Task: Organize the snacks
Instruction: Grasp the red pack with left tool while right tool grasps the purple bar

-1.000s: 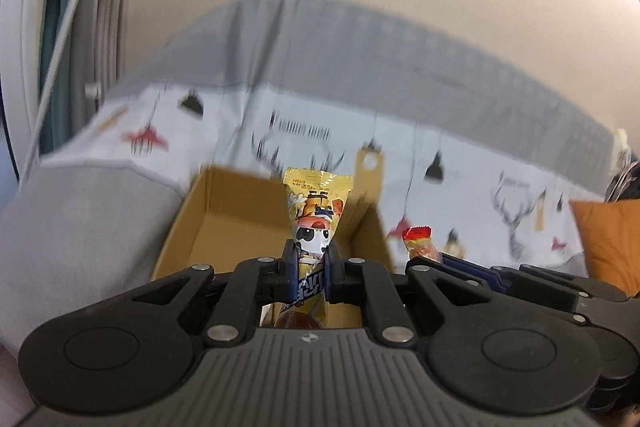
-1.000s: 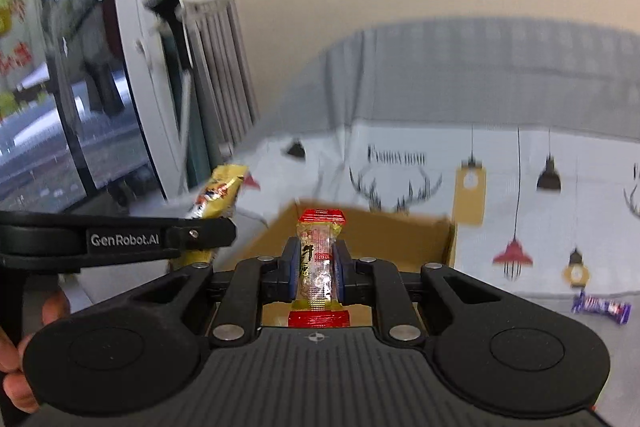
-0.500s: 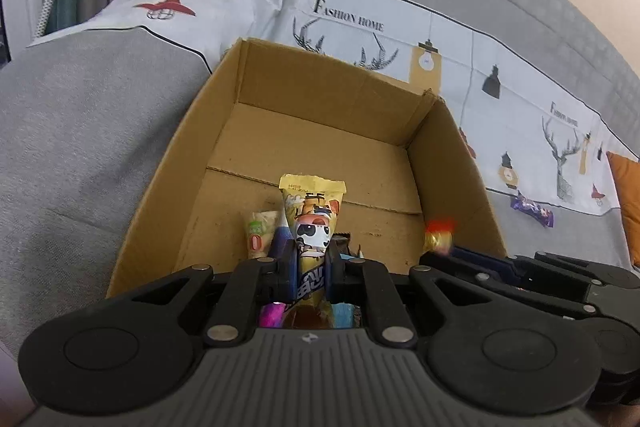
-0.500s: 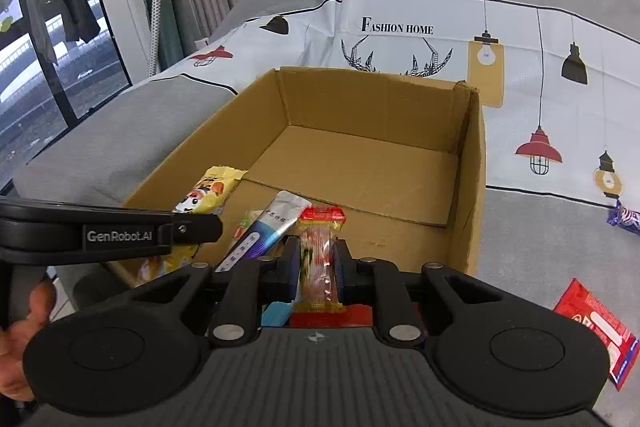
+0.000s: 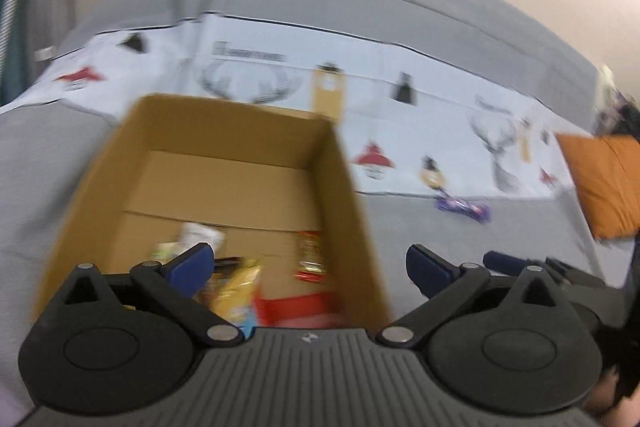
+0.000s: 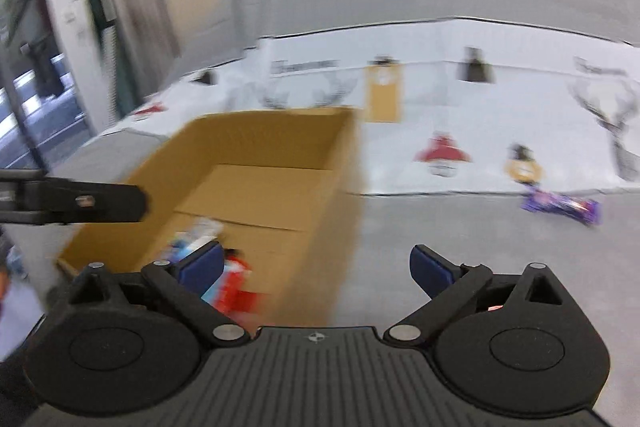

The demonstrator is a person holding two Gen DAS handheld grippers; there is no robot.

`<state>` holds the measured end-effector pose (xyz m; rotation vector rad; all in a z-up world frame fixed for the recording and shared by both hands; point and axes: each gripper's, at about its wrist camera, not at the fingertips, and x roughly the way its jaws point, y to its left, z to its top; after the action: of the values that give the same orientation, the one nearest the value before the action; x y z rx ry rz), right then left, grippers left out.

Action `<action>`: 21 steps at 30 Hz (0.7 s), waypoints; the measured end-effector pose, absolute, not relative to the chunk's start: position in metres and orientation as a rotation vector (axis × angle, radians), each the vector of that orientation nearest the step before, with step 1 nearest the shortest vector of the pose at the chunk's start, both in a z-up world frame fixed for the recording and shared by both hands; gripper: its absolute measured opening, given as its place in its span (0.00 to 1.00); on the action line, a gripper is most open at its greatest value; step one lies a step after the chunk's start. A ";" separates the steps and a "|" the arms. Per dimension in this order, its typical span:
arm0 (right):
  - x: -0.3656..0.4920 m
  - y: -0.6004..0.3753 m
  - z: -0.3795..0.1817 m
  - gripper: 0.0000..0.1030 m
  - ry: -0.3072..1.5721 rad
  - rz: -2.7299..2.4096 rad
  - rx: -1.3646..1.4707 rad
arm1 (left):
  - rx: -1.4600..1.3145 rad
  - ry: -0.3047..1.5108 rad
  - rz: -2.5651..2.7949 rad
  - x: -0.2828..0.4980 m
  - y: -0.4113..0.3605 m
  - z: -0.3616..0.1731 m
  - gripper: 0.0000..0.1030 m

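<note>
An open cardboard box (image 5: 352, 211) (image 6: 344, 167) sits on the grey sofa. Several snack packs lie in its near end, among them a yellow pack (image 5: 236, 287) and a red-ended pack (image 5: 310, 259) (image 6: 236, 283). My left gripper (image 5: 306, 267) is open and empty over the box's near right wall. My right gripper (image 6: 316, 267) is open and empty beside the same wall. A purple snack bar (image 5: 464, 206) (image 6: 560, 205) lies on the seat to the right. Both views are blurred.
A white printed cloth (image 5: 400, 131) covers the sofa back. An orange cushion (image 5: 604, 179) lies at the far right. A window and curtain (image 6: 80, 47) stand at the left. The left gripper's finger (image 6: 80, 203) shows in the right wrist view.
Both grippers have opened and let go of their snack packs, which now lie in the box. Both grippers have then risen and drawn back from the box.
</note>
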<state>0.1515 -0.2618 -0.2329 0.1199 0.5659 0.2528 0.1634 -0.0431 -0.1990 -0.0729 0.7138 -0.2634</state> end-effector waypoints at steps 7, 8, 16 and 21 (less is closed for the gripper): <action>0.143 -0.353 -0.253 0.97 0.560 0.088 0.185 | -0.033 0.794 -0.392 0.167 -0.131 -0.225 0.99; 0.142 -0.365 -0.258 0.97 0.566 0.068 0.196 | -0.037 0.811 -0.403 0.170 -0.140 -0.230 0.99; 0.156 -0.438 -0.319 0.15 0.746 0.028 0.319 | -0.116 0.967 -0.448 0.215 -0.204 -0.287 0.83; 0.182 -0.461 -0.348 0.07 0.834 -0.006 0.432 | -0.204 1.161 -0.456 0.257 -0.232 -0.345 0.46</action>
<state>0.1823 -0.4613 -0.3476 0.4323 0.8342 -0.0060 0.2566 -0.2321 -0.3448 -0.2045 1.1609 -0.4561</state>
